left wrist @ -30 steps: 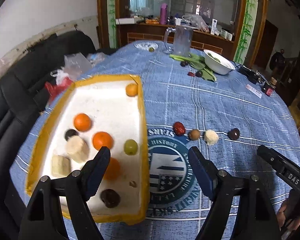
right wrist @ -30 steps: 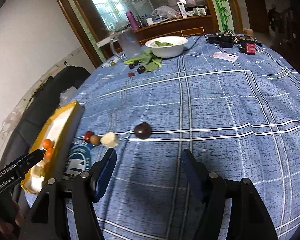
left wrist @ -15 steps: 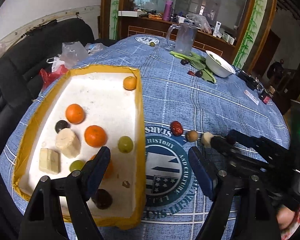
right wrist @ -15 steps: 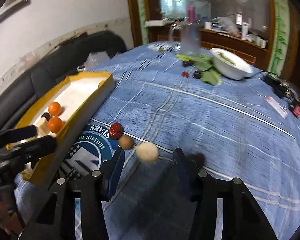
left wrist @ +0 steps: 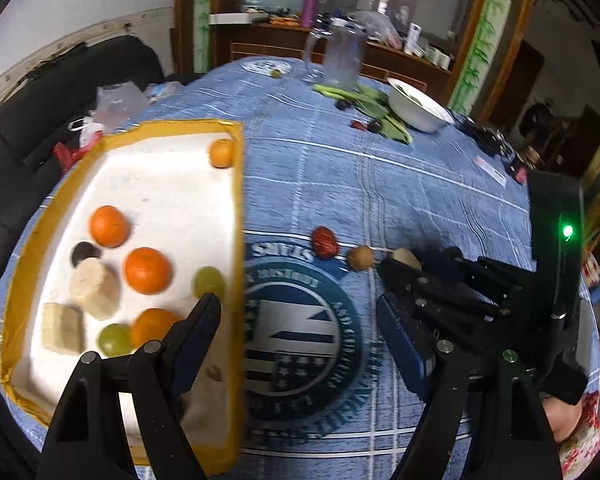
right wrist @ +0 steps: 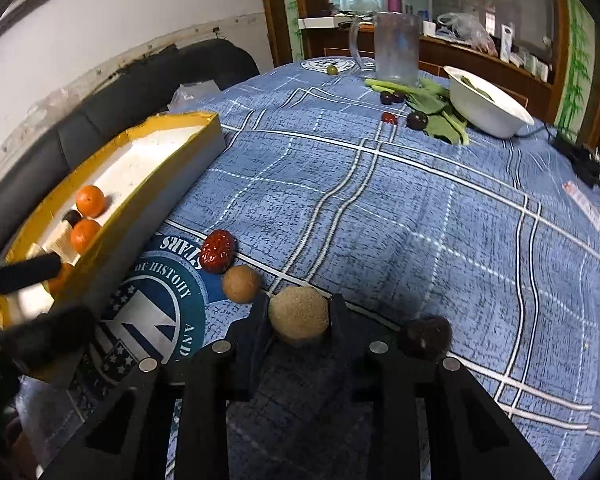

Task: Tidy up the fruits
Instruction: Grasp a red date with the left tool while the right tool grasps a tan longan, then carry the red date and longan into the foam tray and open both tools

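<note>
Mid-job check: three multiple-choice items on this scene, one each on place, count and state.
1. What lies between the right gripper's jaws? A wrinkled red date; B pale beige round fruit piece; C nothing.
2. How many round orange fruits are in the yellow-rimmed white foam tray? A two; B four; C six.
3. The left gripper's jaws are: A shut on an orange; B shut on a green grape; C open, empty.
Key: 1 B, the jaws are closing with it between them; 2 B, four show in the left wrist view; 3 C, they stand apart over the tray's edge, holding nothing.
</note>
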A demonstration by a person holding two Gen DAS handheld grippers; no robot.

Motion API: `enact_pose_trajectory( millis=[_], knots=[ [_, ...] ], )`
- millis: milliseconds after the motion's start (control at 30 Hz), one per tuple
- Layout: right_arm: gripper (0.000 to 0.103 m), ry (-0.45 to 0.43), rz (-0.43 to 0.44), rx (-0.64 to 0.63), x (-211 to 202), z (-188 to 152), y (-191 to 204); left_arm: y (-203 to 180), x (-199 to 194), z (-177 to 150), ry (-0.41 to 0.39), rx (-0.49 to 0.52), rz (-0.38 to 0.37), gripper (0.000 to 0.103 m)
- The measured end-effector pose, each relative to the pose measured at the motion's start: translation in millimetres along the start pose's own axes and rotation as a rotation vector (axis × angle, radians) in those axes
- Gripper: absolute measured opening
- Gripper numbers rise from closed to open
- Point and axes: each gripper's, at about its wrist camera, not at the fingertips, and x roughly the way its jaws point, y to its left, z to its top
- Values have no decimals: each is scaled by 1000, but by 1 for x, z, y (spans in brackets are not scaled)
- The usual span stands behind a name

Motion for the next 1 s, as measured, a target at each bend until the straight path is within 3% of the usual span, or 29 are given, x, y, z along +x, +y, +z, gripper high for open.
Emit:
enact_pose_trajectory(
  millis=[133, 200, 367, 433, 533, 767, 900, 1000],
  knots=[
    [32, -43, 10, 53, -16, -1, -14, -10, 2, 6, -14, 42, 17, 79],
    [32, -66, 17, 83, -23, 1, -23, -14, 3, 11, -15, 46, -6, 65],
    [32, -72, 20, 154, -28, 3, -43, -33, 17, 23, -8, 106, -14, 50],
    [32, -76, 23, 165, -29, 4, -46, -37, 32, 30, 14, 102, -12, 49],
    [32, -94, 17, 187, -33, 4, -48, -35, 60, 39, 74, 70, -12, 29],
    [32, -94, 30, 181, -33, 5, -46, -16, 72, 49, 71, -15, 1, 26],
    [32, -92, 34, 183, -32, 5, -46, -6, 74, 52, 87, -63, -47, 21],
    [32, -92, 31, 186, -32, 4, -48, -14, 82, 48, 142, -31, -90, 21]
  ],
)
